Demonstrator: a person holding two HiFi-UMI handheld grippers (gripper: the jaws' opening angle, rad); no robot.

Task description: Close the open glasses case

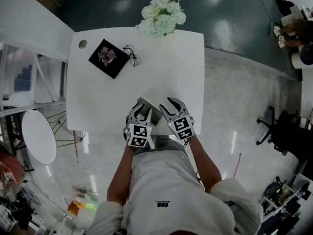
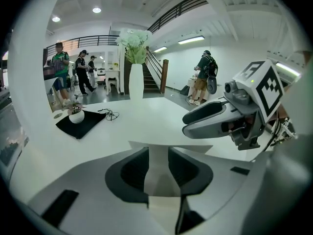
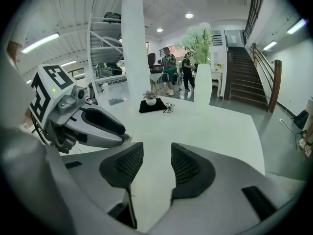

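Glasses case (image 2: 159,156) sits at the table's (image 1: 161,67) near edge, its inside hidden. Left gripper (image 2: 159,175) pinches its white flap. Right gripper (image 3: 150,168) stands narrowly parted, empty.

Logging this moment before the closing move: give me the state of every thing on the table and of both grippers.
Left gripper: shut on a white flap of the case.
Right gripper: open, empty.
Case: flap pinched; open or closed unclear.
Glasses: out of the case, lying beside the black mat.
Vase of flowers: upright at the table's far edge.
Small pot: upright on the mat.
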